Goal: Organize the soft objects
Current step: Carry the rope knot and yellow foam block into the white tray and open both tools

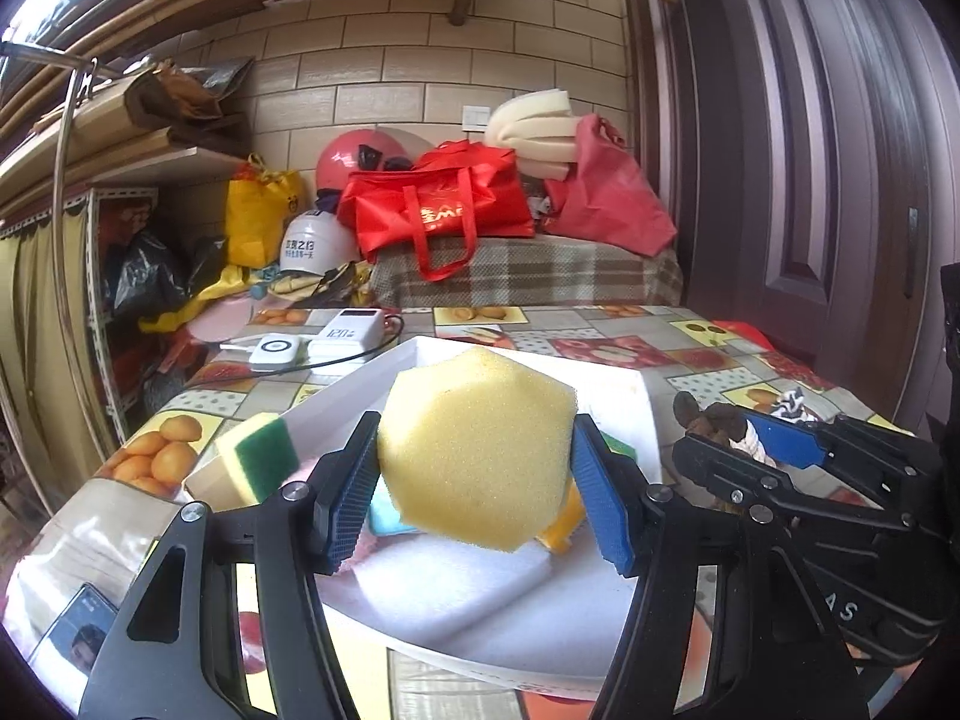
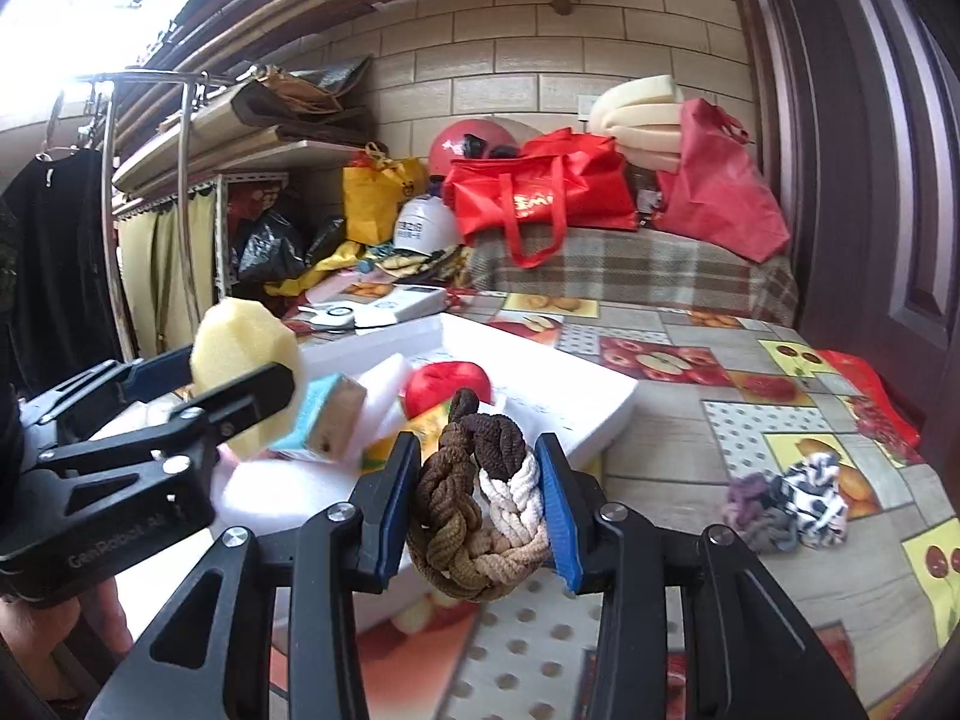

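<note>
My left gripper (image 1: 474, 483) is shut on a yellow hexagonal sponge (image 1: 474, 450) and holds it above the white tray (image 1: 528, 576). It also shows in the right wrist view (image 2: 240, 384) at the left. My right gripper (image 2: 477, 507) is shut on a braided brown and white hair tie (image 2: 474, 504), held at the tray's right edge (image 2: 606, 414). In the tray lie a green and yellow scouring sponge (image 1: 258, 462), a blue sponge (image 2: 327, 414), a white foam block (image 2: 387, 387) and a red soft piece (image 2: 447, 384).
A heap of scrunchies (image 2: 786, 501) lies on the fruit-pattern tablecloth (image 2: 690, 420) to the right. Two white power banks (image 1: 324, 345) sit behind the tray. A phone (image 1: 72, 630) lies at the near left. Red bags (image 1: 444, 204) and helmets crowd the back.
</note>
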